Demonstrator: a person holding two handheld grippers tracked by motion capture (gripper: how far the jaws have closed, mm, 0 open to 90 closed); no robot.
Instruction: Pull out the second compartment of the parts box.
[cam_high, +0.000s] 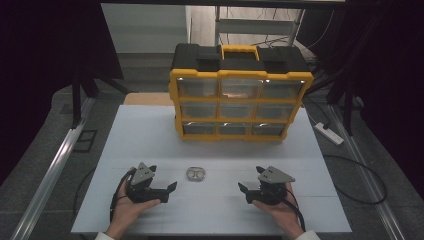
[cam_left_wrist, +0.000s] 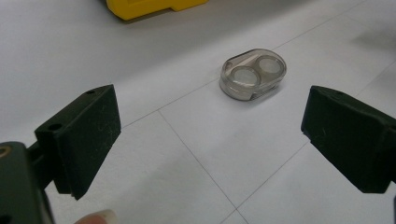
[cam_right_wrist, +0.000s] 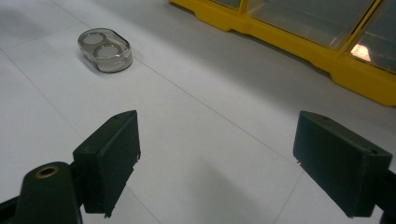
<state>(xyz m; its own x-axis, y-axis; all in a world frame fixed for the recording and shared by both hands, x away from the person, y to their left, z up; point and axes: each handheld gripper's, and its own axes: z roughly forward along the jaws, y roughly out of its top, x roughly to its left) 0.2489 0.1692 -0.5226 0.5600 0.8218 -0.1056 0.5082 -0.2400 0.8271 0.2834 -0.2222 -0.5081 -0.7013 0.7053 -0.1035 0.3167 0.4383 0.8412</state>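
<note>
Resting near the bench's (cam_high: 150, 135) front edge, both grippers, left (cam_high: 168, 192) and right (cam_high: 245, 193), gape empty; the clear case's (cam_high: 195, 174) contents stay indistinct.

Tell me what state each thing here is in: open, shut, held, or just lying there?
Left gripper: fingers open, holding nothing.
Right gripper: fingers open, holding nothing.
Small clear case: lid shut, lying flat on the table, untouched between the grippers.
Yellow drawer cabinet: upright, all drawers pushed in.

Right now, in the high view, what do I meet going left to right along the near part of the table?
Left tool → small clear two-well case → right tool, all on the white table.
</note>
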